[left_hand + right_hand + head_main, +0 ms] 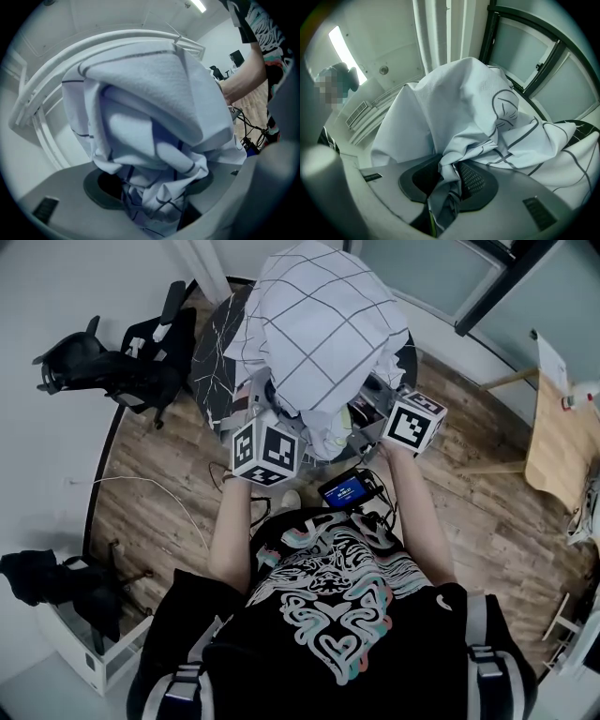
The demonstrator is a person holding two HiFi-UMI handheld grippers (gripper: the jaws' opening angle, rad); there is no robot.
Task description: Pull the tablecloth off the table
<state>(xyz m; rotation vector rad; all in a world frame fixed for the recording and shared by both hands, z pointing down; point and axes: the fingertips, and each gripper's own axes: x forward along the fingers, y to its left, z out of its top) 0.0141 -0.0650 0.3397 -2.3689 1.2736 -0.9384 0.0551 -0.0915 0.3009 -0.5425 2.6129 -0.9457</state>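
Observation:
A white tablecloth with a dark grid pattern (319, 324) is bunched up and lifted over the round dark marble table (212, 343). My left gripper (272, 423) is shut on a thick wad of the tablecloth (154, 154), which fills the space between its jaws. My right gripper (375, 418) is shut on a thinner fold of the tablecloth (445, 187), pinched against the ribbed pad (471, 180). Both grippers are close together under the raised cloth, which hides their fingertips in the head view.
A black office chair (122, 362) stands left of the table. A small device with a blue screen (347, 489) and cables hang at the person's chest. A wooden table (562, 442) is at the right. A white cord (150, 488) lies on the wooden floor.

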